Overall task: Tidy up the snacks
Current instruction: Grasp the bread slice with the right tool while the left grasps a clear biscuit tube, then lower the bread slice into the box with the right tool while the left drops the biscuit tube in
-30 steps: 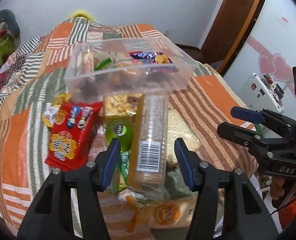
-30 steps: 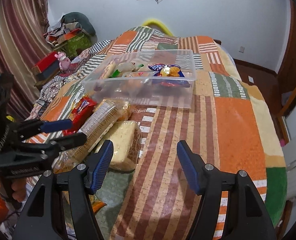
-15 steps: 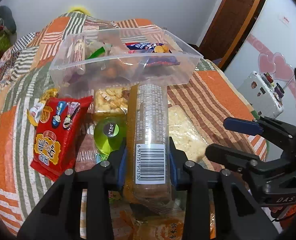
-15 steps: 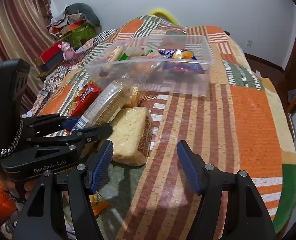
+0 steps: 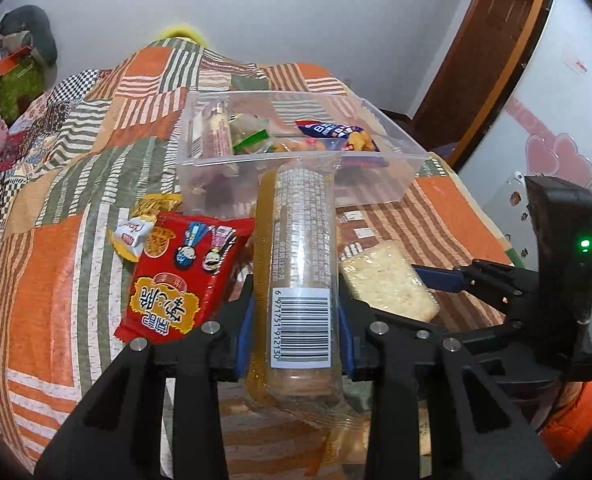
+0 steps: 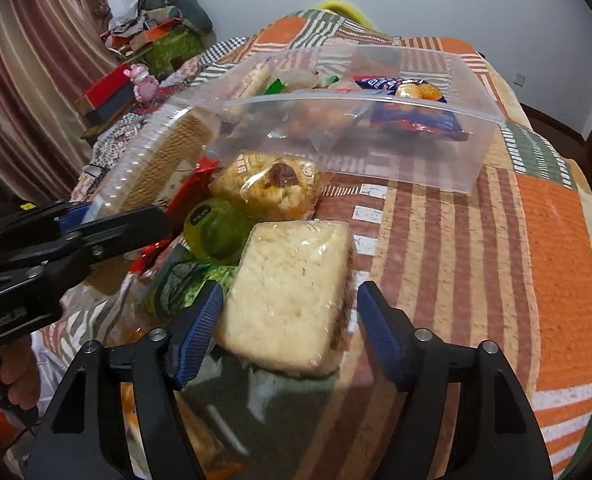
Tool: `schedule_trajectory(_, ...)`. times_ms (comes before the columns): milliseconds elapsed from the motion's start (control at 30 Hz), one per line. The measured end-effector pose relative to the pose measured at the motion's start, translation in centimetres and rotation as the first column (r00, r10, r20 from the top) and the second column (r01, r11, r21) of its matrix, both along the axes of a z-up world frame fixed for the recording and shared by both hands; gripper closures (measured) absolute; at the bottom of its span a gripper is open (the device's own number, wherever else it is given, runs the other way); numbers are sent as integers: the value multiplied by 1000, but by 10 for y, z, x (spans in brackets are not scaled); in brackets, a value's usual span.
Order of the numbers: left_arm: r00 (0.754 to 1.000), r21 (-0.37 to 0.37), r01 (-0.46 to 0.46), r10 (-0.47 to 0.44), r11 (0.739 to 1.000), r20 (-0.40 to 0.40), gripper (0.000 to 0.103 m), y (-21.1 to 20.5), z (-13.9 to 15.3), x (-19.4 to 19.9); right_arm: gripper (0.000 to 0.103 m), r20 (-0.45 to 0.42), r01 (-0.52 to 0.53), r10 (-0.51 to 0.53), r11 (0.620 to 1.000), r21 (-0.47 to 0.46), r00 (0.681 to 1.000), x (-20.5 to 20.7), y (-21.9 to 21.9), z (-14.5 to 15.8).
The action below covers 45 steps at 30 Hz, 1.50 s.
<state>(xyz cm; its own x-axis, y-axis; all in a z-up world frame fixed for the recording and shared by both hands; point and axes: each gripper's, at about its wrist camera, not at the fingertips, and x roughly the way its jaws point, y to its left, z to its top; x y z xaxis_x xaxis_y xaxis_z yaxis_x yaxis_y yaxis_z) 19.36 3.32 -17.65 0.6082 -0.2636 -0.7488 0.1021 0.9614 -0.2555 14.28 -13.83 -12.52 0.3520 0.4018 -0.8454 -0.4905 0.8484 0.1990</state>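
My left gripper (image 5: 296, 320) is shut on a long clear pack of biscuits (image 5: 299, 240) with a barcode. The pack's far end is raised to the rim of the clear plastic bin (image 5: 375, 184), which holds several snacks. The right wrist view shows the same biscuit pack (image 6: 164, 160) and left gripper (image 6: 116, 216) at the left. My right gripper (image 6: 288, 328) straddles a wrapped pale cake slab (image 6: 292, 292). Its jaws are opening and the pads stand just off the slab's sides. A red snack bag (image 5: 184, 272), a green jelly cup (image 6: 216, 232) and a wrapped pastry (image 6: 268, 188) lie on the quilt.
Everything sits on a patchwork quilt (image 6: 535, 240) over a bed that drops away at the right. A small white sweet (image 5: 130, 234) lies beside the red bag. More packets lie under both grippers. Boxes and clutter (image 6: 136, 80) stand at the far left.
The left gripper's jaws closed on the biscuit pack and lifted its far end toward the bin. The right gripper came down and leftward until its jaws straddled the cake slab.
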Motion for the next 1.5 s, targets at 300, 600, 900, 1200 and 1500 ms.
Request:
schedule_trajectory(300,1000,-2,-5,5,1000,6,69,4,-2,0,42,12,2,-2,1000,-11,1000,0,-2,-1)
schedule_trajectory(600,999,6,-4,3,1000,46,69,0,13,5,50,51,45,-46,999,4,998,6,-19,9)
schedule_trajectory(900,995,5,-8,8,1000,101,69,0,37,23,50,134,86,-93,995,56,987,15,-36,47)
schedule_trajectory(1200,987,30,-12,7,999,162,69,-6,60,55,50,227,134,-155,985,107,961,39,-48,83)
schedule_trajectory(1500,985,41,-13,6,999,170,69,-14,64,95,50,265,170,-196,978,121,944,68,-50,91)
